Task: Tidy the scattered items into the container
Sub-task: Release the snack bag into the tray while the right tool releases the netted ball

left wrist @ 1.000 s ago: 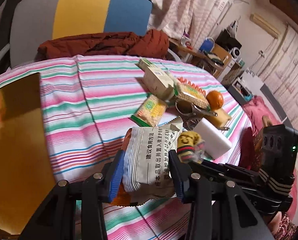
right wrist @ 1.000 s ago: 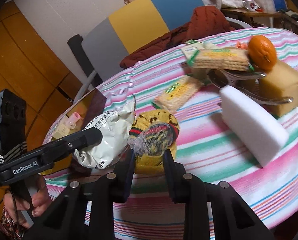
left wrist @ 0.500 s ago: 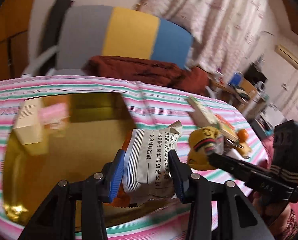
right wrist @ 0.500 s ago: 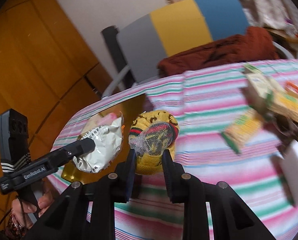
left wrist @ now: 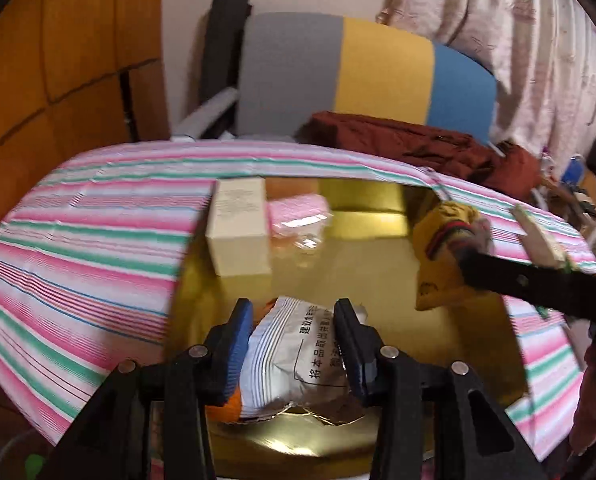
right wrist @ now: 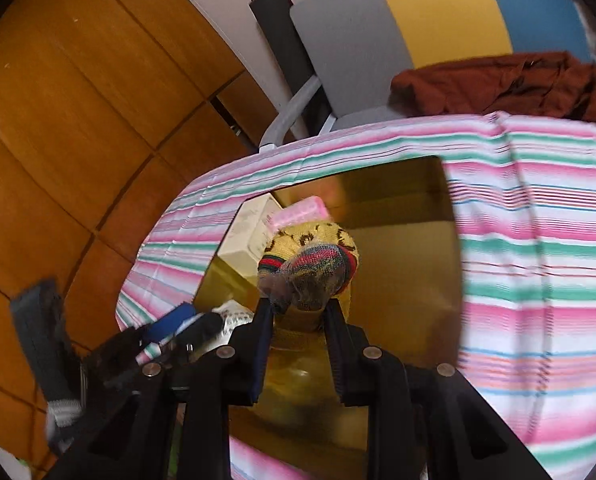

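Observation:
My left gripper [left wrist: 294, 340] is shut on a white snack packet [left wrist: 298, 356] with printed Chinese text, held over the near part of the gold tray [left wrist: 378, 264]. My right gripper [right wrist: 298, 316] is shut on a yellow knitted sock bundle [right wrist: 310, 260] with red and green bands, held over the same tray [right wrist: 410, 272]. The sock bundle [left wrist: 446, 248] and the right gripper's finger show at the right in the left wrist view. The left gripper shows blurred at lower left in the right wrist view [right wrist: 178, 328].
A cream box [left wrist: 240, 228] and a pink wrapped pack [left wrist: 298, 216] lie in the tray's far left corner. The tray sits on a pink, green and white striped tablecloth [left wrist: 78, 248]. A chair [left wrist: 362, 76] with a dark red garment [left wrist: 418, 144] stands behind the table. Wooden panels [right wrist: 58, 120] are to the left.
Both grippers have swung left from the scattered pile to above the gold tray, each still holding its item. The snacks, orange and sponge have left view.

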Available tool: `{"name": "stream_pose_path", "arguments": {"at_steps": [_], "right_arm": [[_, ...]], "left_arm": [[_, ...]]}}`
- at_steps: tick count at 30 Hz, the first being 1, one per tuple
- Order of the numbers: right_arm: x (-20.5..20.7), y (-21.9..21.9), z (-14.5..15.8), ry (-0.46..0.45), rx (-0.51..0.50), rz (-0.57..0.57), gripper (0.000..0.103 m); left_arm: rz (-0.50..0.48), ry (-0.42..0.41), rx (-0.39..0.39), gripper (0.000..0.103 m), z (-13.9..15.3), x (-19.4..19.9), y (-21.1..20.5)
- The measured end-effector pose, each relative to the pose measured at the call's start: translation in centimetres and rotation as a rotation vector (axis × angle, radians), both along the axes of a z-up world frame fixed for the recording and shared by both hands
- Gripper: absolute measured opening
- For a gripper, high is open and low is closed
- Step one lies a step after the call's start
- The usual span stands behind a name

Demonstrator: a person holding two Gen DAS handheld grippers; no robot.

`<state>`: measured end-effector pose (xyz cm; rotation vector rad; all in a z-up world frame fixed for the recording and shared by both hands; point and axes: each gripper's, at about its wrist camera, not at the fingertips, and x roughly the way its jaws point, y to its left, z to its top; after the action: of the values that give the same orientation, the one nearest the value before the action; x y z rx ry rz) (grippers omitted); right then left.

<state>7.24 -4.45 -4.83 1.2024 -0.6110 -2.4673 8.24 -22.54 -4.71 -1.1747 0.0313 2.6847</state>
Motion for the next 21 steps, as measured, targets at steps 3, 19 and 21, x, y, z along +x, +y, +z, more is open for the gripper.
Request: {"name": "stream_pose_path", "arguments": {"at_steps": [3, 19, 21], "right_arm": [[-2.7, -1.4, -1.4, -0.041, -0.028, -0.004, 0.051], [1.6, 0.3, -0.9, -0.004, -0.097, -0.027, 0.069], [2.1, 0.4, -0.2, 0.020, -0.077, -0.026, 0.069]], "left_arm": [[0.025, -0.011, 0.014, 0.042, 0.0, -0.4, -0.7], [0.078, 0.016, 0.154, 0.043, 1.4, 0.8, -1.4], [0.076, 0.005, 0.156, 0.043, 1.5, 0.9, -1.0]]}}
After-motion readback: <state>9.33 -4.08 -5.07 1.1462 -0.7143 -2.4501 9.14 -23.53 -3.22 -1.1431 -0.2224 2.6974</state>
